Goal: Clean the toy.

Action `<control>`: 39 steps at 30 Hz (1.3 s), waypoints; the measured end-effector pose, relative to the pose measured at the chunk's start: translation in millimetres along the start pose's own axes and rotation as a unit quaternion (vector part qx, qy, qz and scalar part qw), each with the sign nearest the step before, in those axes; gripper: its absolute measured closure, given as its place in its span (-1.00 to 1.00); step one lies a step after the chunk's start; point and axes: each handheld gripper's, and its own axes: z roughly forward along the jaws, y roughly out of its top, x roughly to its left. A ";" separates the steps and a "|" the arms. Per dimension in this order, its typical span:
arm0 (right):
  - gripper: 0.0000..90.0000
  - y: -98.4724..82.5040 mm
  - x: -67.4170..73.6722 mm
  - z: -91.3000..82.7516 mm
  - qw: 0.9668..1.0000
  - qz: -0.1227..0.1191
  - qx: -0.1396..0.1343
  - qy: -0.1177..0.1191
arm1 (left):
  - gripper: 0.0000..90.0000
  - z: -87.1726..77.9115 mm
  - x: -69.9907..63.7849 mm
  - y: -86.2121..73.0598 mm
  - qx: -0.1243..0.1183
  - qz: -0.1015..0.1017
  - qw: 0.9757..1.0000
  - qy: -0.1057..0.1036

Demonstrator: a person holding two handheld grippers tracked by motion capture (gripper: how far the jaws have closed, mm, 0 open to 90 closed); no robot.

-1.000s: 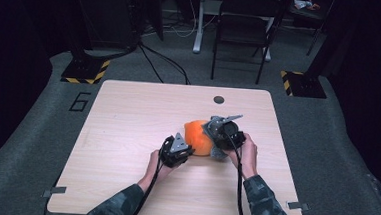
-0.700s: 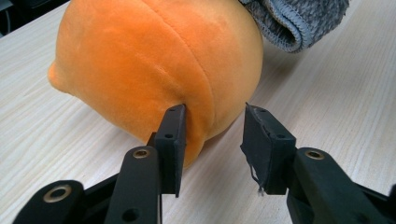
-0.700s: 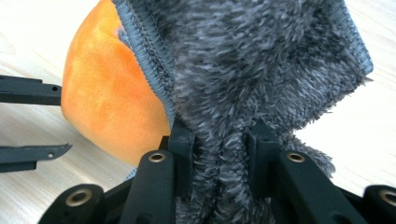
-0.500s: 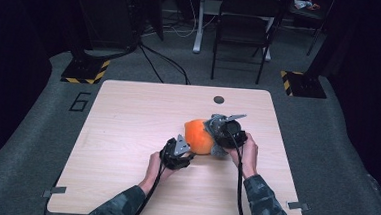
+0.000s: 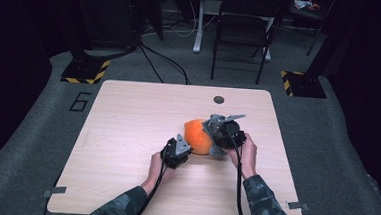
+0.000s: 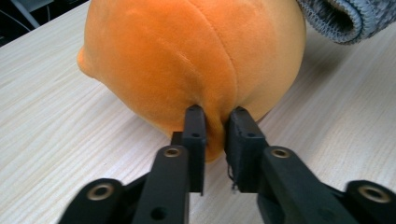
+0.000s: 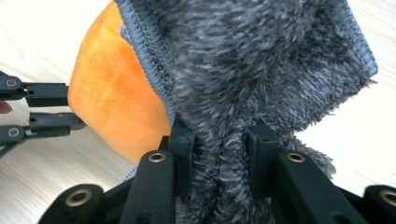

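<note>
Orange plush is sitting near the middle of the table (image 5: pixel 128 113), a rounded ball (image 6: pixel 187 60) with a grey fuzzy cloth (image 7: pixel 261 70) draping over its far right side. In the left gripper view, the left gripper (image 6: pixel 217 130) is pinching a fold of the ball's fabric low on its near side: the two black jaws are standing close together, having just been closing, and a ridge of orange plush is bunching up between the pads. The ball is bulging above and beyond the jaws and resting on the wood, with the cloth's rolled grey edge curling at the upper right. In the right gripper view, the right gripper (image 7: pixel 219 140) is clamping a gathered strip of the cloth, which is running down between its jaws and fanning out above them; the ball is lying to the left behind the cloth, touching it, and the other gripper is poking in from the left edge against the ball. From the high view, both hands are reaching in from the bottom, the left gripper (image 5: pixel 177 151) just beside the ball's near left side and the right gripper (image 5: pixel 224 132) pressing at its right; the cloth there is mostly hidden, perhaps tucked beneath the gripper.
</note>
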 end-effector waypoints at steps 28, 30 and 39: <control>0.52 11.3 26.0 -19.4 0.999 -0.034 -0.019 0.027 | 0.86 -25.2 2.5 20.2 -0.035 0.007 0.997 -0.062; 0.51 10.4 23.0 -17.9 0.999 -0.030 -0.018 0.026 | 0.86 -25.1 3.3 20.1 -0.034 0.009 0.997 -0.064; 0.51 6.8 10.1 -13.3 1.000 -0.019 -0.005 0.006 | 0.87 -22.0 8.1 16.0 -0.030 -0.007 0.998 -0.061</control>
